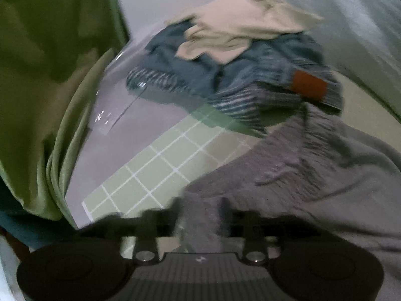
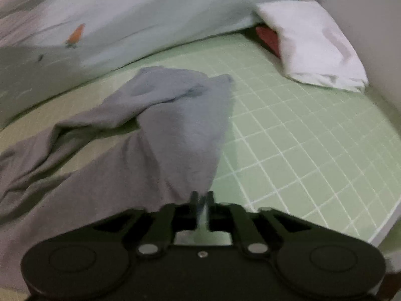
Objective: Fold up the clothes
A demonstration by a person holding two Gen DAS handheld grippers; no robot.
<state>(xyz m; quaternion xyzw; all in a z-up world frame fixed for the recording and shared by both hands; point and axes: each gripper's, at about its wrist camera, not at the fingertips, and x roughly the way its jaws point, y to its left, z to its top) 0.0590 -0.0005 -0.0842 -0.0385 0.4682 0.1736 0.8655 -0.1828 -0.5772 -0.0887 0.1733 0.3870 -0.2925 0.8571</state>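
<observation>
Between both claws, left claw (image 1: 200, 215) and right claw (image 2: 201, 200), pinched grey garment (image 2: 175, 130).

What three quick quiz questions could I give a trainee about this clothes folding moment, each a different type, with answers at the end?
1. True or false: both tongs, left and right, are clamped on the grey garment.
2. Multiple choice: what lies on top of the blue striped clothing in the pile? A) a red towel B) a beige garment C) a black sock
3. Fill in: the folded white cloth rests on the green ____ mat.

Key: 1 true; 2 B; 3 grid
</observation>
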